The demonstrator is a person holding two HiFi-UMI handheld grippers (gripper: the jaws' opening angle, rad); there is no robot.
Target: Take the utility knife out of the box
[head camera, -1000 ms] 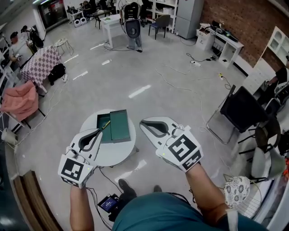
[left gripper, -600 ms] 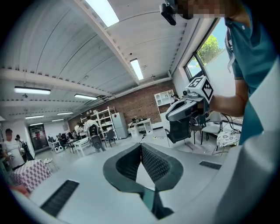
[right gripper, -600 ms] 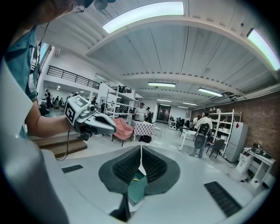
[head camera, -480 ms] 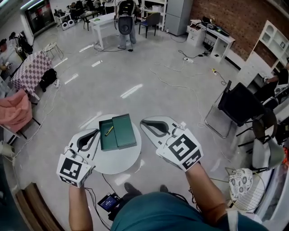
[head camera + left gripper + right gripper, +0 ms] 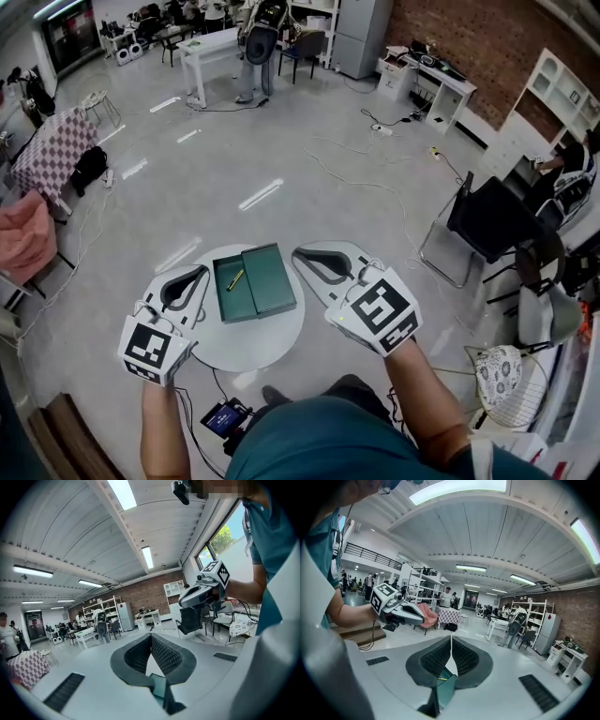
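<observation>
Head view: utility knife (image 5: 234,279) lies in open box (image 5: 231,306) — left claw (image 5: 201,272), right claw (image 5: 298,251) clenched empty; grasp pending.

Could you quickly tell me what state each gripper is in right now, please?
Left gripper: jaws closed, holding nothing.
Right gripper: jaws closed, holding nothing.
</observation>
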